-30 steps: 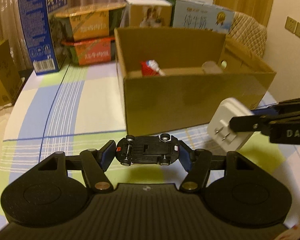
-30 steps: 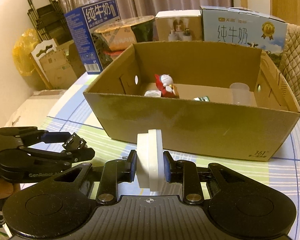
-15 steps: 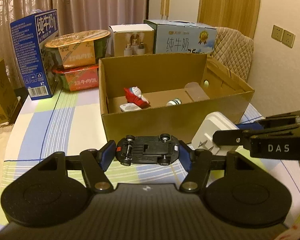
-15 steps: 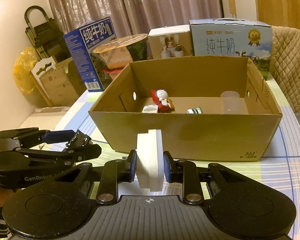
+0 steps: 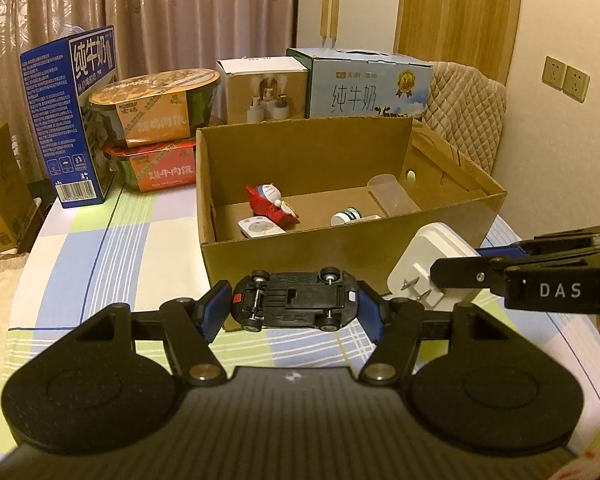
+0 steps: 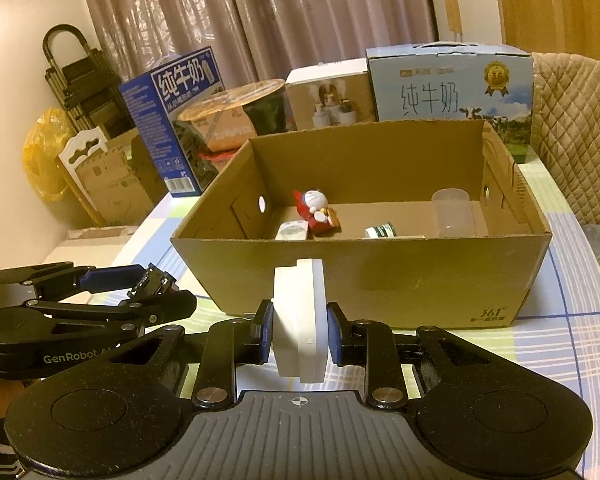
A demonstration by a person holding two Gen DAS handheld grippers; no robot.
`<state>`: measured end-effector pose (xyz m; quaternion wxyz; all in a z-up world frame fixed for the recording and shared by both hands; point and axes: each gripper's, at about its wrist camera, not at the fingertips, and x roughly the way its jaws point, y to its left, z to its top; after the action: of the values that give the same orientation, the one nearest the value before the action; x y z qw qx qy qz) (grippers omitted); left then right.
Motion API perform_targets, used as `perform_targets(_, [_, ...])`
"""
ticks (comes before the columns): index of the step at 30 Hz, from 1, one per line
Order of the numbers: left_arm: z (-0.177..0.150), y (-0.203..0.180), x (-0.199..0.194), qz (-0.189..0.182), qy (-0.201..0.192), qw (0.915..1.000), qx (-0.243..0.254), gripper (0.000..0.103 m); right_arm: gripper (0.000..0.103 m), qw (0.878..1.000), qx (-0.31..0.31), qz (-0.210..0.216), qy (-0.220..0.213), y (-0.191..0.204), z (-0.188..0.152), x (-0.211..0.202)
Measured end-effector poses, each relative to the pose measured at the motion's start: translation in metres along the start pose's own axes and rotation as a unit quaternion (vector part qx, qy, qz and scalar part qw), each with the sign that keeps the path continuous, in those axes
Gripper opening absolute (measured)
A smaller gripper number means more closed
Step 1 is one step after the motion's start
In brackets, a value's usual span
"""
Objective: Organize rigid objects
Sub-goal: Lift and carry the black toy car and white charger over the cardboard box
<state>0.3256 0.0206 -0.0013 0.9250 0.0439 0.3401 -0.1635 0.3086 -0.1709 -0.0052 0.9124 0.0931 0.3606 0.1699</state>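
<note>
My left gripper (image 5: 292, 306) is shut on a black toy car (image 5: 294, 300), held sideways with its underside facing the camera, in front of and above the near wall of the open cardboard box (image 5: 300, 258). My right gripper (image 6: 298, 326) is shut on a white plug adapter (image 6: 300, 320), also before the box (image 6: 380, 276); it shows in the left wrist view (image 5: 428, 272) at the right. Inside the box lie a red and blue figurine (image 6: 314, 210), a small white device (image 6: 292, 232), a small bottle (image 6: 380, 232) and a clear cup (image 6: 452, 212).
Behind the box stand a blue milk carton (image 5: 72, 116), stacked noodle bowls (image 5: 156, 128), a white product box (image 5: 266, 90) and a light-blue milk case (image 5: 364, 84). A quilted chair (image 5: 464, 112) is at the right. The table has a checked cloth (image 5: 100, 248).
Both grippers have risen with their objects still held, so the views now look down into the box and show more of its floor.
</note>
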Motion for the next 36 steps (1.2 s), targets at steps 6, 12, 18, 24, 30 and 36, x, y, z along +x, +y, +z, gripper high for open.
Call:
perform_targets(6, [0.001,0.000,-0.002,0.004,-0.004,1.0000,0.000,0.062,0.024,1.000,0.003,-0.001,-0.008,-0.001,0.002,-0.004])
perform_targets(12, [0.004,0.000,-0.004,0.004,-0.010,0.9999,-0.004,0.062,0.024,1.000,0.010,-0.002,-0.021,-0.005,0.007,-0.010])
perform_targets(18, [0.010,-0.004,-0.003,0.000,-0.018,0.9998,-0.006,0.062,0.024,0.999,0.014,0.001,-0.031,-0.007,0.011,-0.014])
perform_targets(24, [0.013,-0.010,-0.001,-0.007,-0.022,0.9997,-0.003,0.062,0.024,0.998,0.027,-0.002,-0.048,-0.014,0.017,-0.021])
perform_targets(30, [0.018,-0.013,-0.001,-0.011,-0.028,0.9995,-0.004,0.062,0.024,0.996,0.057,-0.005,-0.065,-0.026,0.024,-0.029])
perform_targets(36, [0.026,-0.017,0.000,-0.012,-0.039,0.9992,-0.001,0.062,0.024,0.993,0.078,-0.007,-0.087,-0.034,0.033,-0.036])
